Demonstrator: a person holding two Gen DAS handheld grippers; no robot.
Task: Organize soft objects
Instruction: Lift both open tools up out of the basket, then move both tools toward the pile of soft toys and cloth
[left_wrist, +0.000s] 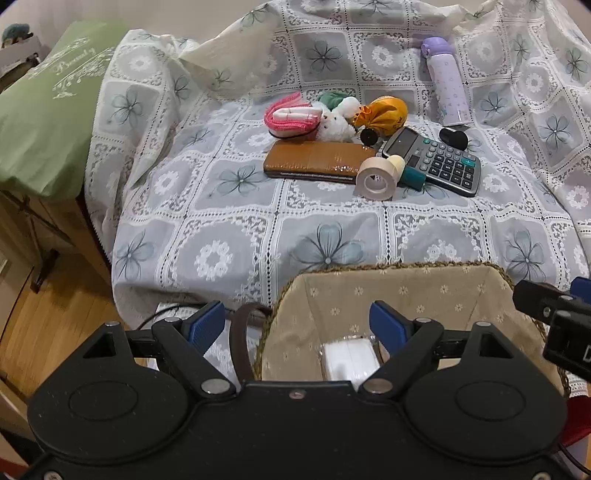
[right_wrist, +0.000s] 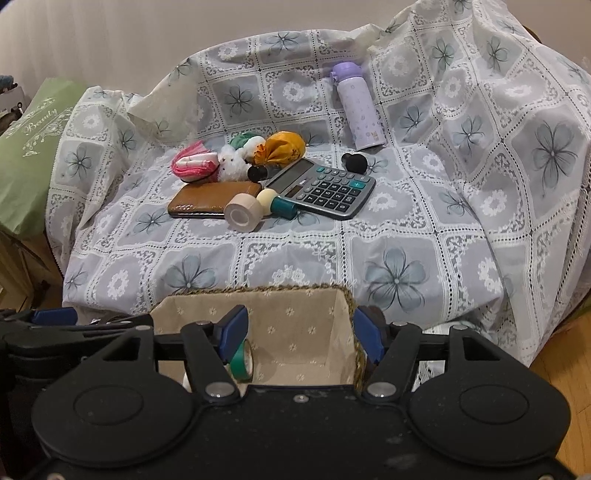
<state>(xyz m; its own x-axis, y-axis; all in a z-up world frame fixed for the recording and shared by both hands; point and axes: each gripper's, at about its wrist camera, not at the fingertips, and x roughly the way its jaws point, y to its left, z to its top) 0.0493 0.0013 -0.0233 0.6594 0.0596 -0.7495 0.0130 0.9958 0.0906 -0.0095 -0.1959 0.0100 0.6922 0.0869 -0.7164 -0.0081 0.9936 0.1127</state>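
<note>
A pile of soft things lies at the back of the floral cloth: a pink knitted item (left_wrist: 291, 117) (right_wrist: 194, 164), a white plush toy (left_wrist: 338, 123) (right_wrist: 232, 164), a green-and-white soft item (left_wrist: 338, 99) (right_wrist: 247, 142) and an orange cloth pouch (left_wrist: 384, 112) (right_wrist: 284, 147). A fabric-lined woven basket (left_wrist: 406, 295) (right_wrist: 295, 314) stands at the near edge. My left gripper (left_wrist: 297, 326) is open and empty over the basket's left rim. My right gripper (right_wrist: 299, 332) is open and empty over the basket.
A brown wallet (left_wrist: 314, 162), beige tape roll (left_wrist: 375, 179), calculator (left_wrist: 437, 160), green-handled stamp (left_wrist: 406, 171), black round items (left_wrist: 453, 137) and a purple bottle (left_wrist: 445, 83) lie by the pile. In the basket sit a white pack (left_wrist: 349, 360) and green tape (right_wrist: 242, 363). A green cushion (left_wrist: 48, 110) is left.
</note>
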